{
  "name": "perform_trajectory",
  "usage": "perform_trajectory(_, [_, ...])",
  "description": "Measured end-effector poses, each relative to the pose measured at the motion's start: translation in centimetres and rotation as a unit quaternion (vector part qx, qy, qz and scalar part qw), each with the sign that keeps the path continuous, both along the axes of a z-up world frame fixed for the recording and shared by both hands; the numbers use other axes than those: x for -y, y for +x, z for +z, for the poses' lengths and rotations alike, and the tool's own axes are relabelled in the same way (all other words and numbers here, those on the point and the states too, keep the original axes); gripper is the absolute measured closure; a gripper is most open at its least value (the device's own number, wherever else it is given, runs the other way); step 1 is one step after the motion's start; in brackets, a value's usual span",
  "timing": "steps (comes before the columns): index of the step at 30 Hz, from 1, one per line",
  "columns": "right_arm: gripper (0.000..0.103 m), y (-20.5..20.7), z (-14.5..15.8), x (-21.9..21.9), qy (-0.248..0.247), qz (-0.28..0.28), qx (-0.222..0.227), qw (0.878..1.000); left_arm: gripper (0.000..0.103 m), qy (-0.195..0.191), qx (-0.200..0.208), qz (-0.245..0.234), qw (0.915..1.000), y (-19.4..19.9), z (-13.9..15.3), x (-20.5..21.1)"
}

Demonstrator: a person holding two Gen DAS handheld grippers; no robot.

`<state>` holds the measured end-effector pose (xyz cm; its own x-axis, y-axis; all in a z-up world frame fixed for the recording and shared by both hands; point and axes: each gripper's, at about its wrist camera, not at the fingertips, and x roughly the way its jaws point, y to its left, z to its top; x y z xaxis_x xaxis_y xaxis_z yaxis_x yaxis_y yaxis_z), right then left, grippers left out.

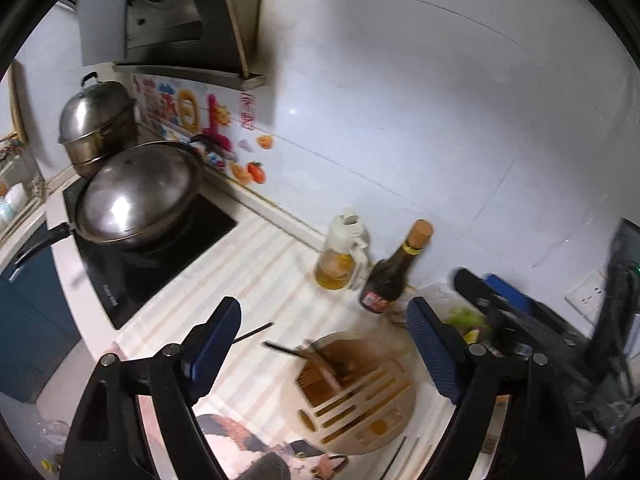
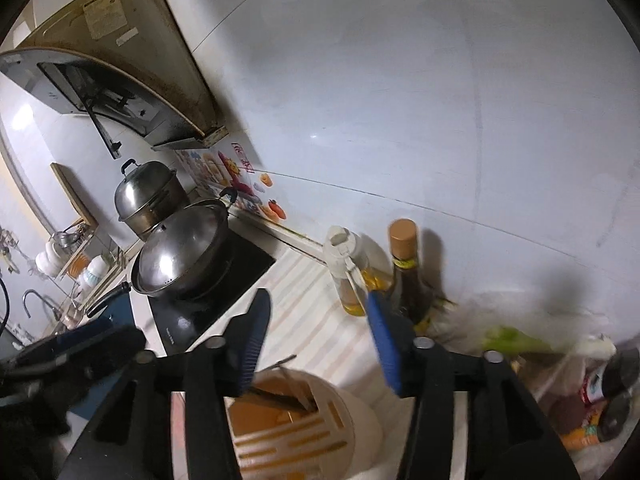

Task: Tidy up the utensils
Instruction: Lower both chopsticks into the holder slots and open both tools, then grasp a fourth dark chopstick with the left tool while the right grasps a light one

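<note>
Landmark = utensil holder (image 1: 352, 392), the beige slotted caddy on the striped counter (image 1: 256, 264). Far left of it: lidded wok (image 1: 136, 192) on the black cooktop (image 1: 160, 256), steamer pot (image 1: 96, 120) behind. Left gripper (image 1: 320, 344) hangs just above the holder, fingers wide apart, nothing between them. Chopsticks (image 1: 288, 350) already stand in the holder's open compartment, tips poking out toward the cooktop; one more thin stick lies on the counter just left of the holder, partly hidden by the left finger. Behind the holder, right side: oil bottle (image 1: 340, 256) and dark sauce bottle (image 1: 392, 276). Right gripper (image 2: 316, 340) also sits over the holder, jaws apart and empty.

Risks, imo: both grippers crowd one spot, so they could bump; a careless sweep could knock the bottles or tip the holder.
</note>
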<state>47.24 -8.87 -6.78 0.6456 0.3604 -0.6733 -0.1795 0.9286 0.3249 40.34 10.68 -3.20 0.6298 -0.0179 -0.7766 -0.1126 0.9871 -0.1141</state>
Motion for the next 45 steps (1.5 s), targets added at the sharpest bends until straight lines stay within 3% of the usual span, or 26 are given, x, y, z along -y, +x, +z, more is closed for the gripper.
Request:
perform_trajectory(2, [0.032, -1.3, 0.2, 0.7, -0.002, -0.01, -0.003, 1.0, 0.0, 0.016, -0.001, 0.009, 0.9998, -0.9, -0.2, -0.4])
perform_trajectory(6, [0.007, -4.2, -0.1, 2.6, -0.005, -0.037, -0.018, 0.999, 0.0, 0.06, 0.003, 0.029, 0.9977, -2.7, -0.9, -0.7])
perform_trajectory(9, [0.0, -6.5, -0.7, 4.1, -0.005, -0.06, -0.02, 0.998, 0.0, 0.069, 0.006, 0.028, 0.9972, -4.3, -1.9, -0.6])
perform_trajectory(16, [0.0, -12.3, -4.9, 7.7, -0.026, -0.122, -0.062, 0.99, 0.0, 0.064, -0.036, -0.004, 0.9973, -8.3, -6.9, 1.4])
perform_trajectory(23, [0.0, -17.5, -13.8, 11.9, -0.041, -0.17, -0.185, 0.967, 0.0, 0.102, -0.115, -0.048, 0.9869, -11.1, -15.2, 5.7])
perform_trajectory(25, [0.012, -18.4, -17.1, 12.9, -0.033, -0.179, -0.232, 0.956, 0.0, 0.113, -0.141, -0.066, 0.9814, -11.8, -18.1, 7.1])
perform_trajectory(26, [0.03, -18.9, -18.7, 13.4, -0.03, -0.182, -0.254, 0.949, 0.0, 0.117, -0.151, -0.074, 0.9788, -12.0, -19.3, 7.8])
perform_trajectory(27, [0.038, -19.3, -20.7, 13.8, -0.031, -0.184, -0.28, 0.942, 0.0, 0.125, -0.162, -0.084, 0.9753, -12.2, -20.5, 8.5])
perform_trajectory(30, [0.047, -20.3, -24.8, 14.8, -0.023, -0.196, -0.325, 0.925, 0.001, 0.14, -0.187, -0.107, 0.9664, -12.4, -23.5, 10.2])
perform_trajectory(33, [0.057, -20.4, -27.1, 14.8, -0.03, -0.196, -0.344, 0.918, 0.002, 0.148, -0.207, -0.134, 0.9575, -12.4, -25.8, 11.9])
perform_trajectory(36, [0.066, -20.2, -28.4, 14.0, -0.035, -0.186, -0.354, 0.916, 0.015, 0.147, -0.219, -0.158, 0.9515, -12.2, -27.3, 13.2])
perform_trajectory(38, [0.074, -20.2, -29.3, 13.5, -0.047, -0.181, -0.364, 0.912, 0.016, 0.144, -0.23, -0.177, 0.9461, -12.1, -28.2, 14.2])
perform_trajectory(39, [0.082, -20.2, -29.1, 13.2, -0.065, -0.178, -0.353, 0.916, 0.016, 0.146, -0.231, -0.184, 0.9442, -12.1, -28.5, 14.7])
perform_trajectory(41, [0.088, -20.4, -29.2, 12.8, -0.066, -0.17, -0.352, 0.918, 0.016, 0.15, -0.235, -0.204, 0.9385, -12.1, -29.4, 15.8])
perform_trajectory(42, [0.096, -20.5, -29.0, 12.7, -0.073, -0.173, -0.352, 0.917, 0.016, 0.151, -0.237, -0.208, 0.9367, -12.1, -29.6, 16.2])
perform_trajectory(45, [0.097, -21.5, -29.0, 13.8, -0.091, -0.186, -0.355, 0.912, 0.026, 0.148, -0.242, -0.225, 0.9321, -12.0, -30.3, 17.4])
